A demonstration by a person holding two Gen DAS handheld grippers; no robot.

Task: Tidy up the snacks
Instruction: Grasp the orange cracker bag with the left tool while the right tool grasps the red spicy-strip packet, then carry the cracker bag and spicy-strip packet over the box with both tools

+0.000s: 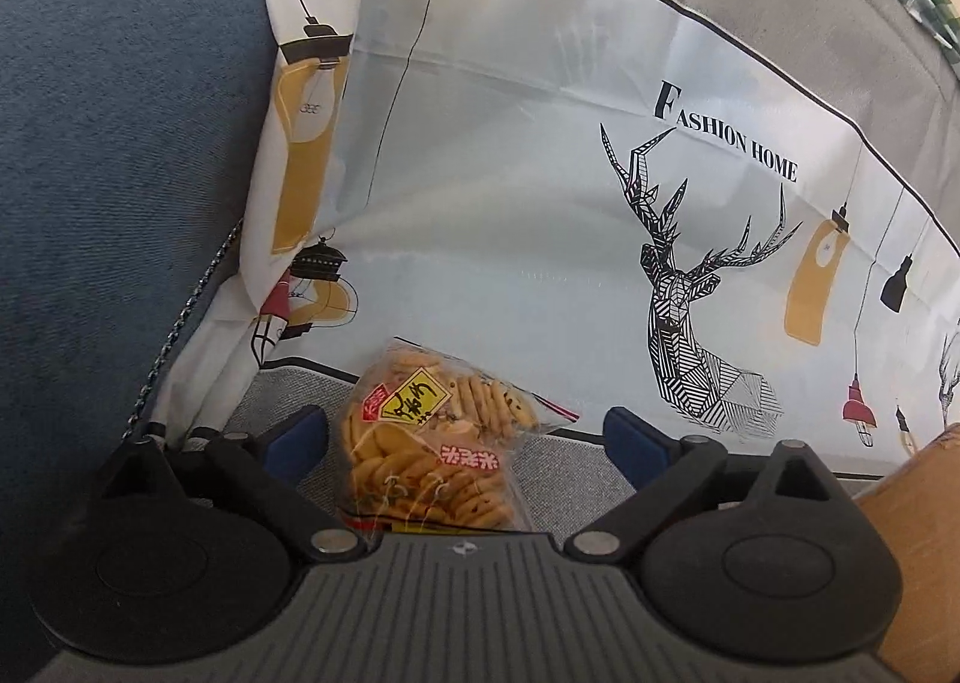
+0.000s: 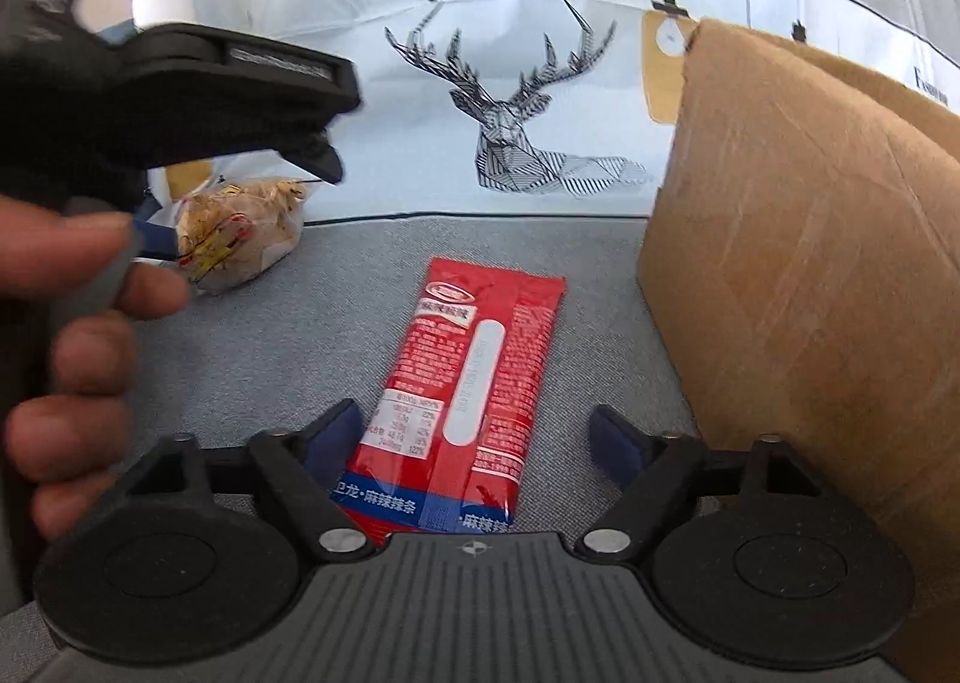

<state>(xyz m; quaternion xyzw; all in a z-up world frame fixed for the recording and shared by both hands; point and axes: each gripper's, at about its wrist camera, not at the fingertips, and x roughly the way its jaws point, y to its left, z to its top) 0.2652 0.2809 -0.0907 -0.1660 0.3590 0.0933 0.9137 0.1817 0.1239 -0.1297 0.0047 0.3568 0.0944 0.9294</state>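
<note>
**Two open grippers poised over two snack packs on the grey cushion**

The left gripper is pointing down at a clear bag of golden crackers, which is lying on the grey seat cushion close to the printed cloth with its deer drawing and the words "FASHION HOME". Its blue-padded fingers are standing wide apart, one on each side of the bag. The left pad seems to be just beside the wrapper, though the bag's clear edge makes contact hard to judge; the right pad is well clear of it. A blue cushion is filling the left of this view, and a corner of the cardboard box is showing at the right.

The right gripper is hovering over a red snack packet lying flat on the same grey cushion, printed side up, its near end running between the fingers. The jaws are standing apart, neither pad pressing on the packet. The cardboard box is standing just right of the packet. In this view the person's hand is holding the left gripper at the left edge, with the cracker bag beneath its tip.
</note>
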